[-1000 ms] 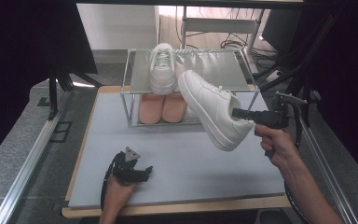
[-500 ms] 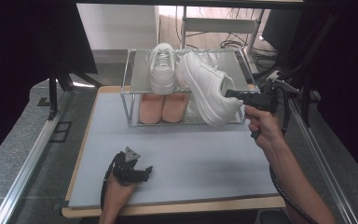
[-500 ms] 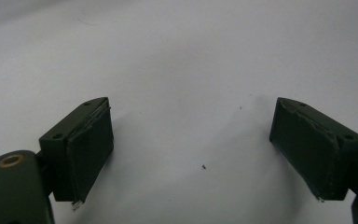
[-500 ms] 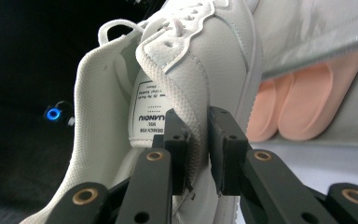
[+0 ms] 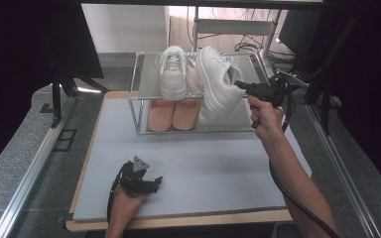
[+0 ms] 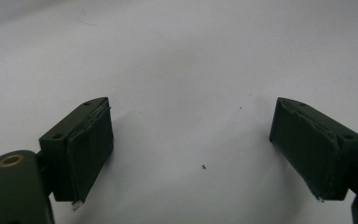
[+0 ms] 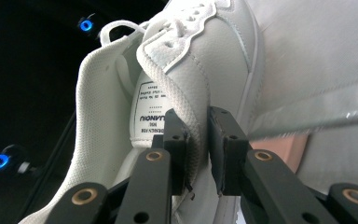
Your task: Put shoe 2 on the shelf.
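The right gripper (image 5: 240,85) is raised on an outstretched arm, jaws clamped, while the left gripper (image 5: 154,184) rests low, jaws wide apart

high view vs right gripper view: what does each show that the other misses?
High view alone: the second white sneaker on the top shelf of the wire rack, the pink pair on the shelf below, the grey mat, and the left tongs low over the mat.

Right gripper view alone: the printed label inside the tongue, and the pads pinching the collar edge.

Both: the held white sneaker, tilted at the rack, gripped by the right tongs.
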`<state>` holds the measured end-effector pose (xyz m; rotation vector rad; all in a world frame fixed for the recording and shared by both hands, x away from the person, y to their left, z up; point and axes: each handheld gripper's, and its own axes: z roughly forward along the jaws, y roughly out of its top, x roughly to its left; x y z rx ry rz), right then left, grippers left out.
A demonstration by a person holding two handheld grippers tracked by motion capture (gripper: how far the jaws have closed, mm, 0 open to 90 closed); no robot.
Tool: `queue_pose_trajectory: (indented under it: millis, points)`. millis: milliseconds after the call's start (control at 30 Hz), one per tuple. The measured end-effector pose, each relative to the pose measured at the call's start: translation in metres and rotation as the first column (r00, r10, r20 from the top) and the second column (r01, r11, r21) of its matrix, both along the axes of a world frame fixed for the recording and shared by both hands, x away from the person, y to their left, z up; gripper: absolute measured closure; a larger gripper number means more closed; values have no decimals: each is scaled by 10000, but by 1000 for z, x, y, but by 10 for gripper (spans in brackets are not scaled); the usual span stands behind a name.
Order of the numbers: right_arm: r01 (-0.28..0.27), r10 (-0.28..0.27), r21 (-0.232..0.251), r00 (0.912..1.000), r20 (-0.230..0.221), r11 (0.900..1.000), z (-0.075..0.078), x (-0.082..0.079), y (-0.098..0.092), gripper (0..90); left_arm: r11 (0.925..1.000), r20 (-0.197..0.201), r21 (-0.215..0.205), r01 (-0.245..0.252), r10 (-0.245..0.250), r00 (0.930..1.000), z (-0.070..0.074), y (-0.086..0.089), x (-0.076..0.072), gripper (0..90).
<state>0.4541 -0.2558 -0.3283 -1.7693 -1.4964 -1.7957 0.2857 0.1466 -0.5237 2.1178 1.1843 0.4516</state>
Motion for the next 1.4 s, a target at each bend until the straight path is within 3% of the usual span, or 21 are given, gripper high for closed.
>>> queue_pose_trajectory:
  millis: [400,500,600,733,833,933,1033,1267,1400]
  points:
    - [852,-857,-341,9962,-125,9958,0,26,26,760,10000,8,-28,-2,2,10000,0,0,0,135]
    - [959,-964,-641,9953,-52,9933,4,29,33,726,10000,10,-19,0,0,10000,0,0,0,135]
    - [892,-884,-955,9960,128,9914,7,30,38,698,10000,18,-13,5,-5,10000,0,0,0,136]
    - [542,-504,-942,9979,417,9941,8,32,44,630,10000,15,-8,8,-8,10000,0,0,0,136]
    - [336,-292,-822,9981,540,9960,8,33,47,598,10000,16,-14,4,-4,10000,0,0,0,136]
    - [168,-151,-374,9988,456,9992,7,33,41,585,10000,15,-18,3,-3,10000,0,0,0,136]
    - [165,-149,-262,9981,595,9995,8,30,34,569,10000,16,-13,4,-4,10000,0,0,0,136]
    - [-458,527,-694,9935,1013,9965,9,20,21,552,10000,25,-18,-3,3,10000,0,0,0,136]
    - [-657,815,-1191,9878,1328,9907,9,12,17,551,10000,18,-13,2,-2,10000,0,0,0,136]
